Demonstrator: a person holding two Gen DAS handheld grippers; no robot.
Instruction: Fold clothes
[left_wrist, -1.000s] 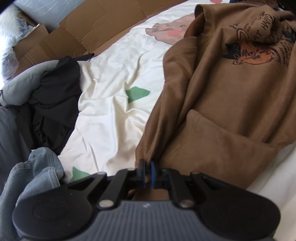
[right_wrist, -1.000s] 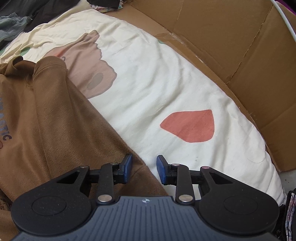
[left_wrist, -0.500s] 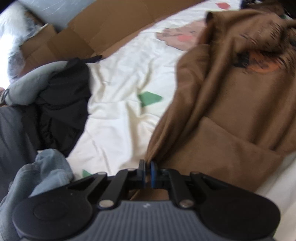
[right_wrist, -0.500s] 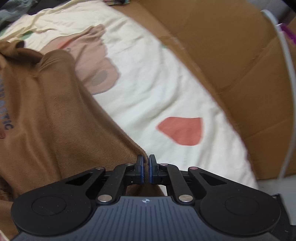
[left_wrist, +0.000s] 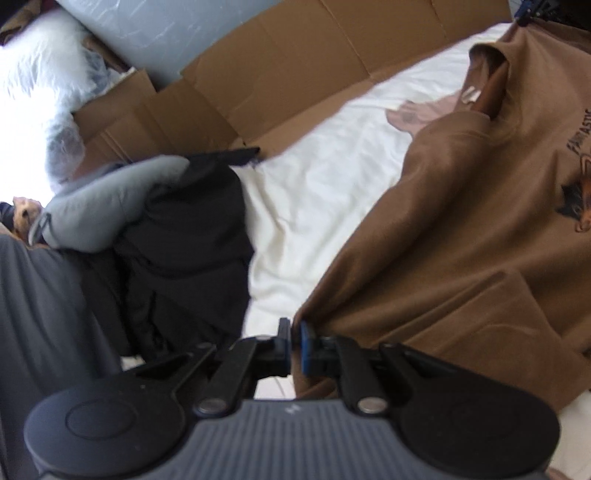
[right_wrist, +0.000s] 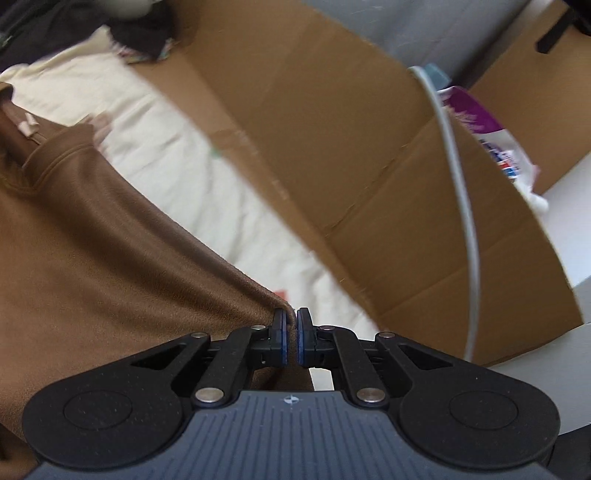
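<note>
Both claws are pinched tight on the brown sweatshirt (left_wrist: 461, 229). The left gripper (left_wrist: 294, 345) and right gripper (right_wrist: 290, 339) each hold a corner, above the cream sheet (left_wrist: 325, 177).

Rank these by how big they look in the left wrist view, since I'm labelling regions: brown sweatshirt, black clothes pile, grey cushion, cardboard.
1. brown sweatshirt
2. cardboard and black clothes pile: they look about alike, and the pile lies nearer the camera, so no ranking between them
3. grey cushion
</note>
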